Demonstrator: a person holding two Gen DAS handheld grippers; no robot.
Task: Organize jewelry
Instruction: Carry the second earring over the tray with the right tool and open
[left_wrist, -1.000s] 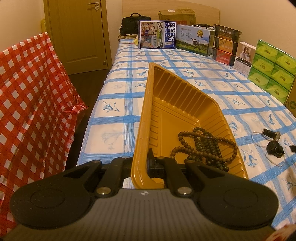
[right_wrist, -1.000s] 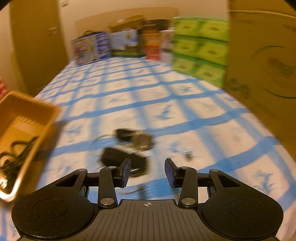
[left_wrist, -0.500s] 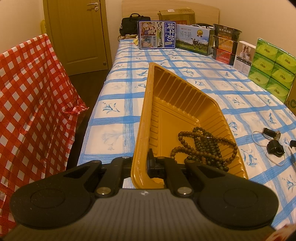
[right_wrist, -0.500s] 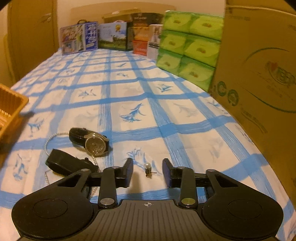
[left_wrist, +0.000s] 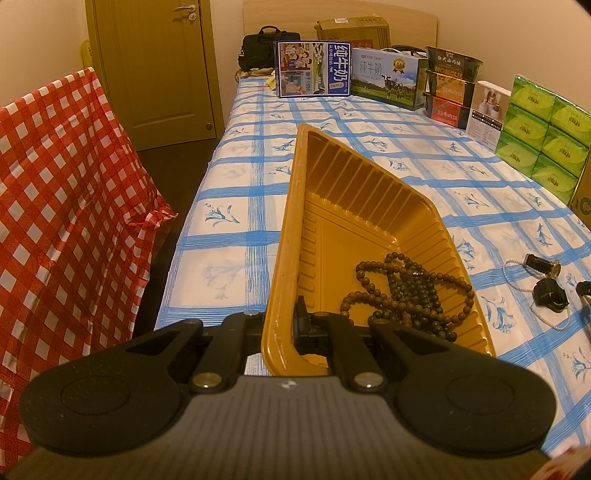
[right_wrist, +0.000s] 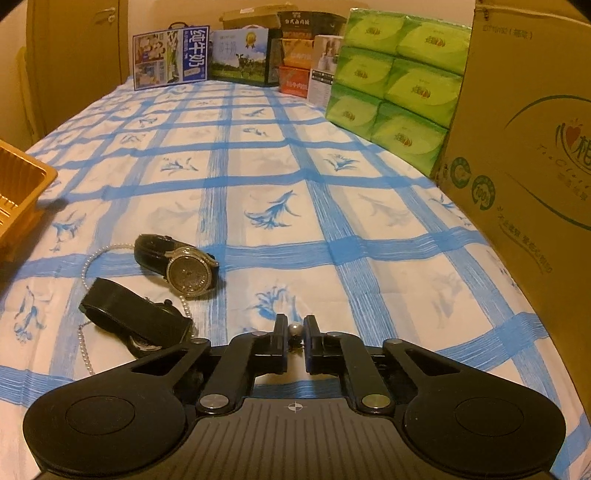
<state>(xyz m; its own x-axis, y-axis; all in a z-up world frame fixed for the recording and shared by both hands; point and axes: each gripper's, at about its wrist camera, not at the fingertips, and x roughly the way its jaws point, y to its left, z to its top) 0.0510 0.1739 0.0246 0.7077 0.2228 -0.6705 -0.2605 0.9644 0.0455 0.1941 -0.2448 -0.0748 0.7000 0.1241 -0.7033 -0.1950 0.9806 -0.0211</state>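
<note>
My left gripper (left_wrist: 280, 317) is shut on the near rim of the yellow plastic tray (left_wrist: 291, 221), which is tilted up from the bed. A string of brown wooden beads (left_wrist: 410, 291) lies in the tray's low corner. My right gripper (right_wrist: 295, 325) is low over the blue-checked sheet. Its jaws are closing on a small pearl earring (right_wrist: 294, 331) held between the pads. To its left lie a black-strapped watch (right_wrist: 190, 273), a second black strap piece (right_wrist: 133, 317) and a thin pearl necklace (right_wrist: 86, 266). The tray's corner (right_wrist: 22, 184) shows at the far left.
Green tissue packs (right_wrist: 388, 85) and a large cardboard box (right_wrist: 524, 155) line the bed's right side. Milk cartons and snack boxes (left_wrist: 314, 70) stand at the far end. A red checked cloth (left_wrist: 55, 206) hangs left of the bed, before a door (left_wrist: 155, 66).
My right gripper has moved right and down from over the watches to the pearl earring, and its jaws have narrowed around it. The left gripper and the tray have not moved.
</note>
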